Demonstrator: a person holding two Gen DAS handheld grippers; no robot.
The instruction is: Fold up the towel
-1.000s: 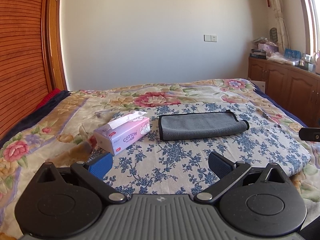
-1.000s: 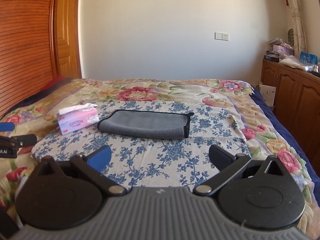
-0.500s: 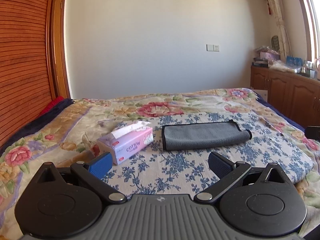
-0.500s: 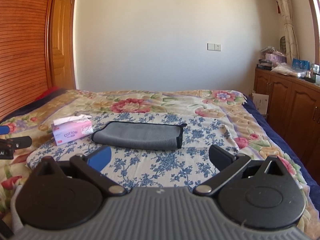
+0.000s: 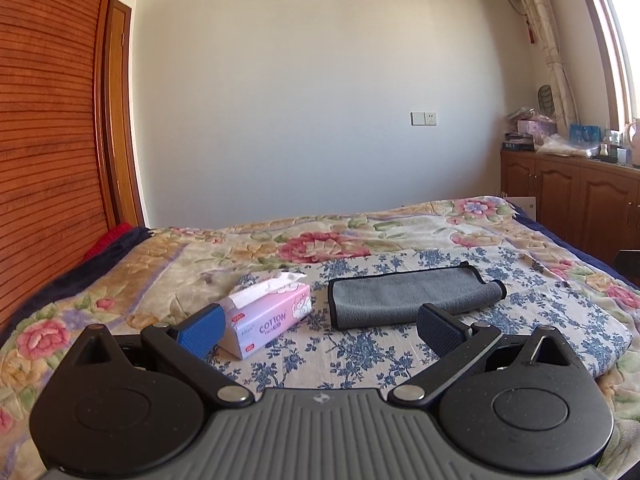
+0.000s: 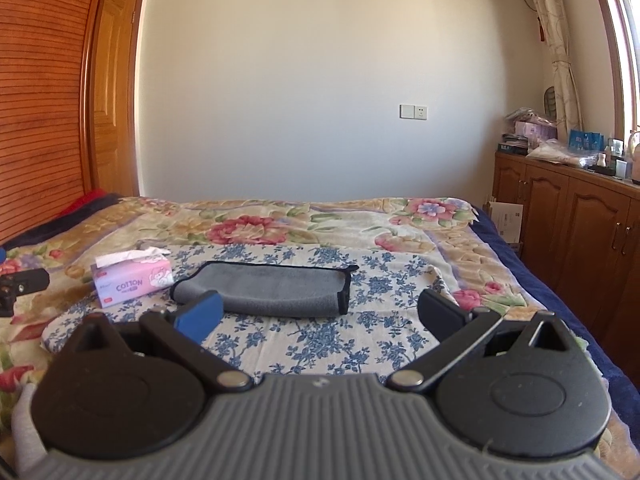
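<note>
Both grippers — left gripper [image 5: 318,326], right gripper [image 6: 318,316] — gape wide, empty; a low sweep might snag the folded towel [image 5: 412,296] beside the tissue box [image 5: 266,316].

left gripper [image 5: 320,327] tipped up and back, right gripper [image 6: 320,315] tipped up too, more wall showing, towel [image 5: 412,297] lower in both views

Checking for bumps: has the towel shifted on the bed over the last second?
No. The towel keeps its place beside the tissue box on the blue-flowered cloth.
</note>
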